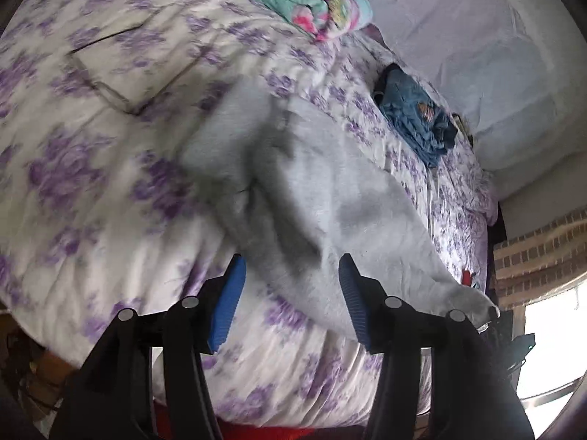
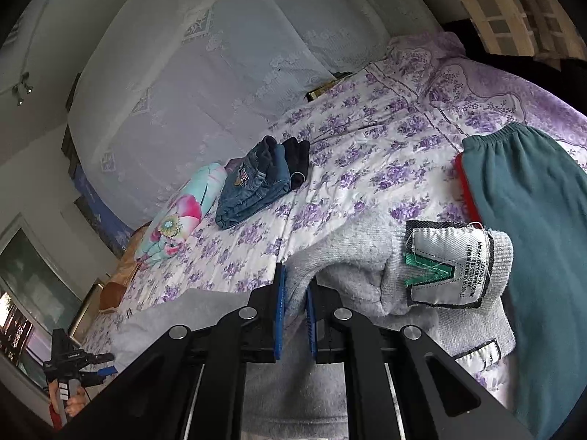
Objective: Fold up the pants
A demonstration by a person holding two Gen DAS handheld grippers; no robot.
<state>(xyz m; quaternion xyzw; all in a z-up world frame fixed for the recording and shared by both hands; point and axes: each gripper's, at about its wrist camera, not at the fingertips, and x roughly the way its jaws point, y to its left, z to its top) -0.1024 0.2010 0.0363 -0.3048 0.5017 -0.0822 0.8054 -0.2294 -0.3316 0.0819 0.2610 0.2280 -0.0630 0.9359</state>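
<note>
2 grippers are seen at work on 1 pair of grey pants (image 1: 330, 198) spread on the floral bedspread (image 1: 91, 183), near the bed's close edge; the fold is judged to be at an early stage, since the garment is seen stretched out long and only loosely bunched along its middle, with no clean crease yet made; the halving of its length and the flattening are judged to be left. The right gripper (image 2: 295, 315) is seen clamped on the pants at the waistband end, its blue pads pressed onto a ridge of grey knit, beside the turned-out white label (image 2: 447, 264); the left gripper (image 1: 291, 297) is seen with its jaws apart, the grey cloth passing between and beyond them without being pinched, although motion blur makes any light contact hard to rule out. The long axis of the pants is seen in the left wrist view running from the lower right, where the waistband end is lifted, up toward the centre left, where the leg ends lie on the bedspread. A teal garment (image 2: 532, 220) is seen lying just beside the waistband; folded jeans (image 2: 253, 187) and a rolled bright blanket (image 2: 183, 212) are seen well apart from it, farther up the bed.
</note>
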